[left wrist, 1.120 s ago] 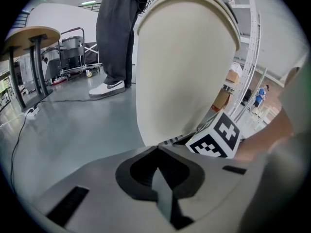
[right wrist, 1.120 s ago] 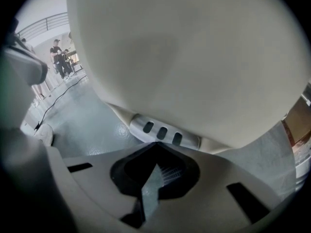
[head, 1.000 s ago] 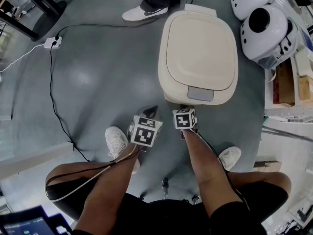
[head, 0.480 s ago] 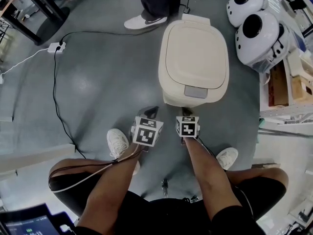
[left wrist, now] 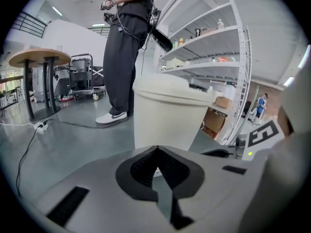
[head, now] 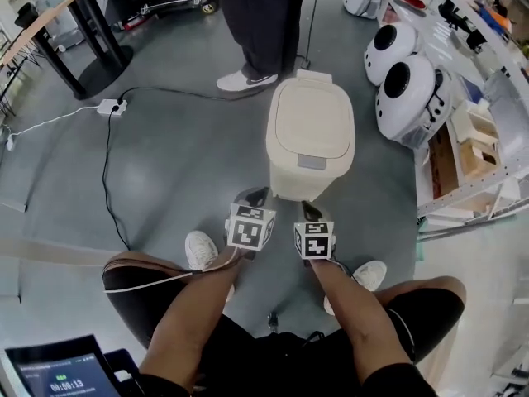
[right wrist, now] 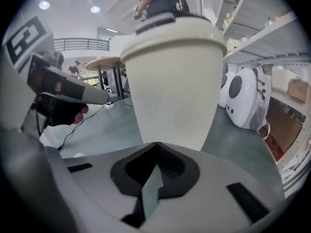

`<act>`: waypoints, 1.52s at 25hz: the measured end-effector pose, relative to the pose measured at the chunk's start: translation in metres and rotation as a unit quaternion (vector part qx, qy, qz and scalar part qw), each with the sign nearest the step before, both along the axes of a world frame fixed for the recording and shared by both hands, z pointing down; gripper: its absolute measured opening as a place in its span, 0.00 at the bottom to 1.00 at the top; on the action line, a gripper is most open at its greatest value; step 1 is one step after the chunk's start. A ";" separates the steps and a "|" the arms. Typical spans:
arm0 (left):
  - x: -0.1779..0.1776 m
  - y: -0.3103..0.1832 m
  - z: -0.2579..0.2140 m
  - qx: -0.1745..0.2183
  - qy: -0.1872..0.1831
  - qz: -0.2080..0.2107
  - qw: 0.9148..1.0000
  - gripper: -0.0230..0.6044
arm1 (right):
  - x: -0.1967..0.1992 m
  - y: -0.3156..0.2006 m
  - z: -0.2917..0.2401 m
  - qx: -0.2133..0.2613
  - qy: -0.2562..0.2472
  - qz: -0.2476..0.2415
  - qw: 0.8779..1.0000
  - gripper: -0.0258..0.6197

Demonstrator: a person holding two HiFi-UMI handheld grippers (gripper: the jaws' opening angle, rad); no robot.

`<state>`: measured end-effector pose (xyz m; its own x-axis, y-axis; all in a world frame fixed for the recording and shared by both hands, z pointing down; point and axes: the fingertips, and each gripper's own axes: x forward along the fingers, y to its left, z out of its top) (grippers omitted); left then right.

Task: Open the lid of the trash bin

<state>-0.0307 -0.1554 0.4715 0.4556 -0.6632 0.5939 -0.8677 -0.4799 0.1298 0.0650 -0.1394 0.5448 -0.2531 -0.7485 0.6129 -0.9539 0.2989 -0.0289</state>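
Left claw [left wrist: 156,148], right claw [right wrist: 156,143] closed, facing bin [head: 310,135]

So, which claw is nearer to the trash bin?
Right. The right claw sits just in front of the trash bin; the left claw is off its near-left corner, slightly farther.

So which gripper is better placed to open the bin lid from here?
Right, probably. The right gripper sits straight in front of the grey tab on the shut lid; the left gripper hangs off the left corner of the bin. Both are shut and empty.
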 end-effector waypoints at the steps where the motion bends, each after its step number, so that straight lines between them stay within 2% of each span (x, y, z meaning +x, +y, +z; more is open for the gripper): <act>1: 0.000 0.004 -0.008 0.008 0.001 0.000 1.000 0.04 | -0.002 0.005 -0.011 0.009 -0.002 -0.005 1.000 0.04; 5: -0.004 0.003 -0.050 0.046 0.002 -0.029 0.999 0.04 | -0.009 0.012 -0.065 0.061 -0.005 -0.036 0.997 0.04; 9: -0.007 0.012 -0.093 0.083 0.035 -0.048 0.995 0.04 | -0.009 0.027 -0.124 0.120 -0.006 -0.052 0.991 0.04; 14: -0.012 0.029 -0.139 0.164 -0.007 -0.020 0.986 0.04 | -0.007 0.047 -0.207 0.187 -0.022 -0.069 0.980 0.04; 19: -0.012 0.045 -0.206 0.191 0.041 -0.012 0.981 0.04 | 0.005 0.066 -0.293 0.232 -0.074 -0.064 0.968 0.04; 22: -0.004 0.053 -0.252 0.216 0.046 0.005 0.975 0.04 | 0.017 0.081 -0.347 0.272 -0.083 -0.061 0.957 0.04; 26: -0.004 0.069 -0.315 0.247 0.075 0.006 0.966 0.04 | 0.033 0.101 -0.409 0.337 -0.079 -0.021 0.938 0.04; 29: -0.008 0.087 -0.345 0.282 0.095 0.006 0.955 0.04 | 0.040 0.114 -0.427 0.361 -0.051 0.005 0.931 0.04; 32: -0.012 0.106 -0.344 0.299 0.104 0.007 0.949 0.04 | 0.038 0.125 -0.418 0.346 -0.055 0.018 0.936 0.04; 35: -0.014 0.122 -0.335 0.286 0.140 -0.010 0.948 0.04 | 0.025 0.138 -0.411 0.331 -0.062 0.008 0.942 0.04; 38: -0.025 0.134 -0.333 0.260 0.202 -0.044 0.943 0.04 | 0.015 0.156 -0.416 0.357 -0.035 -0.003 0.933 0.04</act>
